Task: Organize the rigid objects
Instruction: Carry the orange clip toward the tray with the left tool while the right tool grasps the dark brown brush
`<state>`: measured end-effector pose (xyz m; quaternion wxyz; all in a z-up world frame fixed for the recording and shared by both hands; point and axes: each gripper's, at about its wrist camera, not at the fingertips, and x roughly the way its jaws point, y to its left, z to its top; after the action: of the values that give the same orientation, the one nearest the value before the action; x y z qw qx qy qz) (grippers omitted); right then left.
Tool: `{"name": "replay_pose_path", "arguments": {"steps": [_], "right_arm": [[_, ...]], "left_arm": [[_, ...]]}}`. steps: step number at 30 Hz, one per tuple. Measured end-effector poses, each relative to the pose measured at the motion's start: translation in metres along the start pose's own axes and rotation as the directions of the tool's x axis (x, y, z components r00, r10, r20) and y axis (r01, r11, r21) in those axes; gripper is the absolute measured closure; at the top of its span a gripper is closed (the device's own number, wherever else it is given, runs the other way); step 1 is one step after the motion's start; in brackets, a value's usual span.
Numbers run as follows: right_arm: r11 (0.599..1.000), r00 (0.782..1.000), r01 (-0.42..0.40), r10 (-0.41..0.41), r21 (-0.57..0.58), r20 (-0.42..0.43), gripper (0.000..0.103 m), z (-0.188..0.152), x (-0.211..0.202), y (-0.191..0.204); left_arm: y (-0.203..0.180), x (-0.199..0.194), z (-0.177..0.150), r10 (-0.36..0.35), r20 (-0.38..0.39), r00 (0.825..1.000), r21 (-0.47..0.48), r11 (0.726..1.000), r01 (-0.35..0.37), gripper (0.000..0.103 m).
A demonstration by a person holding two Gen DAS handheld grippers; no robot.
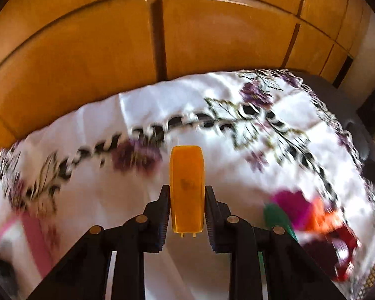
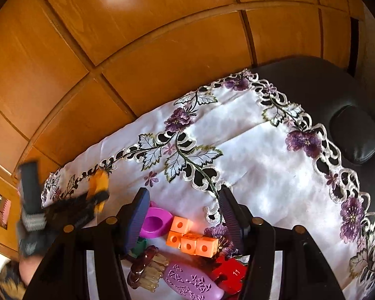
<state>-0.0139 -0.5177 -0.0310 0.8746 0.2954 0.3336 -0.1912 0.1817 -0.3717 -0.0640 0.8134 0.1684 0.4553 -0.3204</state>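
Observation:
My left gripper [image 1: 187,195] is shut on a yellow-orange plastic block [image 1: 187,187], held above the white embroidered tablecloth [image 1: 142,200]; the view is motion-blurred. The same gripper and block [image 2: 98,190] show at the left of the right wrist view. My right gripper [image 2: 183,197] is open and empty above a pile of toys: a magenta cup [image 2: 155,221], orange linked cubes [image 2: 191,240], a red puzzle piece [image 2: 231,273], a purple embossed piece [image 2: 191,283], a brown hair claw [image 2: 145,267] and a green piece [image 2: 138,246].
Wooden panelled cabinet doors [image 2: 112,62] stand behind the table. A black padded surface with a cushion [image 2: 355,135] lies beyond the cloth's right edge. In the left wrist view the toys blur at lower right [image 1: 320,220] and a pink object [image 1: 35,227] at lower left.

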Motion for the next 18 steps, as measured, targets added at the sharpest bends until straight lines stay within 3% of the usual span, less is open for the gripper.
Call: {"name": "replay_pose_path", "arguments": {"steps": [10, 16, 18], "right_arm": [[0.999, 0.998, -0.024, 0.026, 0.029, -0.062, 0.045, -0.003, 0.011, -0.006], [0.997, 0.991, -0.074, 0.073, -0.007, -0.110, 0.045, -0.010, 0.016, 0.003], [0.991, 0.981, -0.129, 0.125, -0.023, -0.147, 0.045, -0.013, 0.019, 0.008]], "left_arm": [[-0.013, -0.080, -0.093, -0.036, 0.032, 0.999, -0.036, 0.999, 0.037, 0.077], [-0.045, -0.097, -0.154, -0.076, 0.025, 0.997, 0.012, 0.997, 0.076, 0.077], [-0.055, -0.095, -0.169, -0.084, 0.013, 0.996, 0.029, 0.996, 0.084, 0.077]]}}
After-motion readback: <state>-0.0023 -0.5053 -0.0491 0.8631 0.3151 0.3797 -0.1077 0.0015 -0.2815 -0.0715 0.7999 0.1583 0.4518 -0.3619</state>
